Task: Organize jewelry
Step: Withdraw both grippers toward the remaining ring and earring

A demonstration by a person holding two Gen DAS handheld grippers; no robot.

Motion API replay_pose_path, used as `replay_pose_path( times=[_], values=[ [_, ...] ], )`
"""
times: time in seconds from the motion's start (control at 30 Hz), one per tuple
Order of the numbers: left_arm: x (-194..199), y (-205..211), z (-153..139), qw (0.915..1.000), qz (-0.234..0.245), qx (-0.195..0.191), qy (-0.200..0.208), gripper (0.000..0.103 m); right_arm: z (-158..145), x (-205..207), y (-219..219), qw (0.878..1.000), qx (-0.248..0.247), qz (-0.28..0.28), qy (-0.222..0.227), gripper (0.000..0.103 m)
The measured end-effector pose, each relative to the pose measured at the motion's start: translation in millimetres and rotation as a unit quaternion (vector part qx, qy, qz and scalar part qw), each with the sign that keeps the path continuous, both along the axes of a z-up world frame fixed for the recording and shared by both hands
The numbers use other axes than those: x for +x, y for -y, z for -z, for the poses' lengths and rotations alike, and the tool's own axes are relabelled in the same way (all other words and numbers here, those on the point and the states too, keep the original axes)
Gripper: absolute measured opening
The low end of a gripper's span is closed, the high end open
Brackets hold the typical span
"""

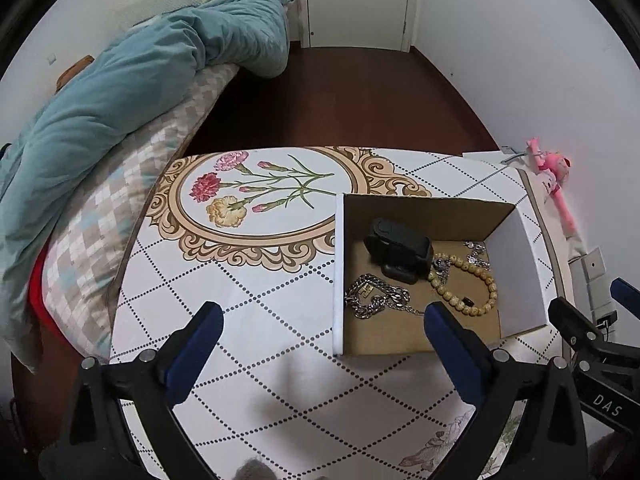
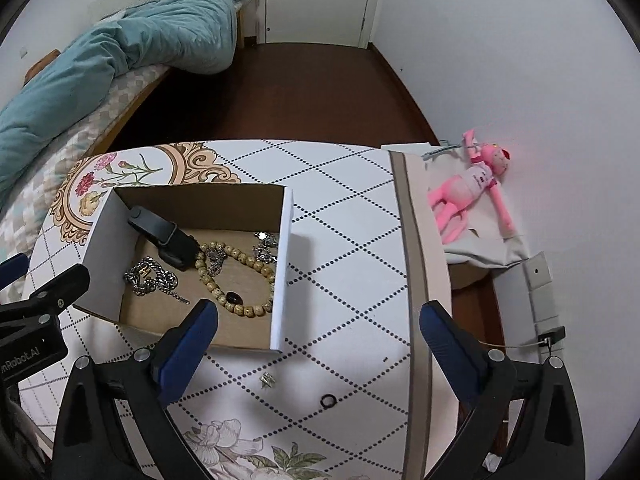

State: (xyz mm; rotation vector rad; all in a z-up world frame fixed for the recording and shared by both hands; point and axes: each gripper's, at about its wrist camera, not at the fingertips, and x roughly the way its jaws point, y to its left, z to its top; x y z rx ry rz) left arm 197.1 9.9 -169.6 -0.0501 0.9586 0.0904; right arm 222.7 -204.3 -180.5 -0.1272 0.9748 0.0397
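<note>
An open cardboard box (image 1: 524, 264) (image 2: 282, 264) stands on the patterned table. Inside lie a black watch (image 1: 398, 250) (image 2: 164, 236), a silver chain (image 1: 376, 296) (image 2: 152, 278), a beige bead bracelet (image 1: 476, 284) (image 2: 240, 280) and small silver pieces (image 2: 266, 246). On the table in front of the box lie a small silver piece (image 2: 267, 379) and a black ring (image 2: 327, 401). My left gripper (image 1: 324, 316) is open and empty, in front of the box's left wall. My right gripper (image 2: 318, 316) is open and empty above the loose pieces.
A bed with a teal duvet (image 1: 120, 92) stands left of the table (image 1: 240, 300). A pink plush toy (image 2: 472, 188) lies on a grey cloth at the right, by the wall. The table's right edge (image 2: 420, 260) runs close to my right gripper.
</note>
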Motion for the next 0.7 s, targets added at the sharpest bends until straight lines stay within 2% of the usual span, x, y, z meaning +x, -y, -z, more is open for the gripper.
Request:
replay_pose_path(
  times=[0.43,0.7],
  values=[
    [-54.6,8.1,-54.8,0.9974,0.0,-0.006,0.072,0.103,-57.4,-59.4,9.5,0.997,0.001,0.012,0.074,0.102],
    [-79.4,11.2,-81.3,0.9951,0.007,-0.014,0.098,0.103,-92.6,-93.1,12.8,0.994,0.011,0.018,0.11,0.102]
  ],
)
